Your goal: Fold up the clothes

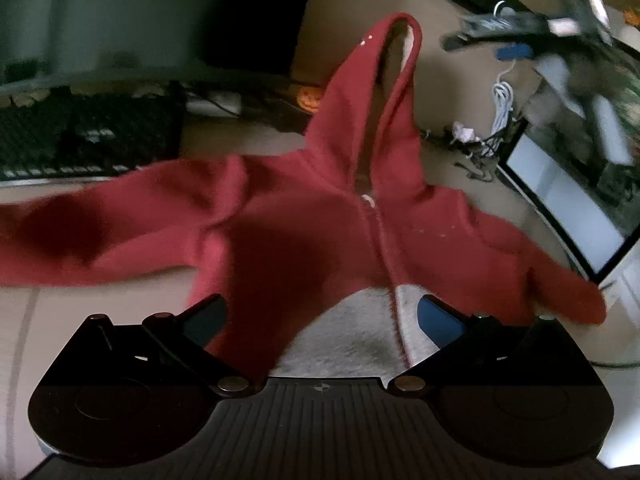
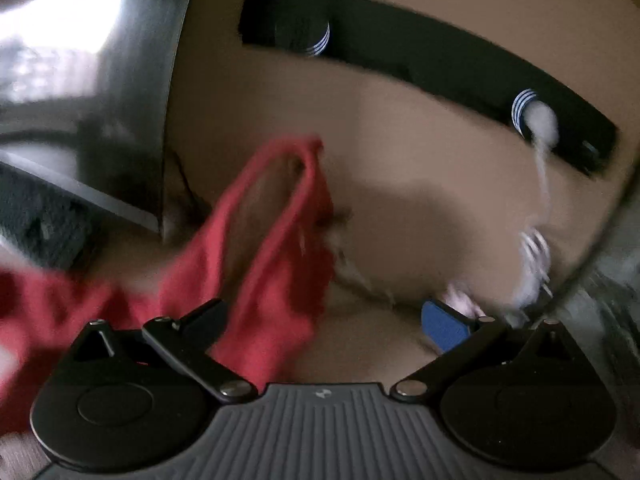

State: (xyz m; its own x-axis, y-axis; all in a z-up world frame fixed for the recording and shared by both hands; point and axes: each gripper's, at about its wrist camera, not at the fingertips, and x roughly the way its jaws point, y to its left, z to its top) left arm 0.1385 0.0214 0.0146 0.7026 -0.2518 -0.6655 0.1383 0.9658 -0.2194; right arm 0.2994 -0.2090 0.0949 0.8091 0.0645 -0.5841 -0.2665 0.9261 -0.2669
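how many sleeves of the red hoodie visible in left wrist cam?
2. One sleeve stretches out to the picture's left edge; the other sleeve runs toward the lower right, beside the monitor. Both belong to the red hoodie lying spread out.

Your left cam looks down close over the red hoodie (image 1: pixel 320 220); right cam, blurred, sits nearer its hood, facing the wall; both share that hoodie

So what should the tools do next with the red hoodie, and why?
Probably close the left tool on the hoodie hem. Its fingers are open either side of that edge, the hoodie lies spread out with sleeves wide, and the right tool is open too, holding nothing.
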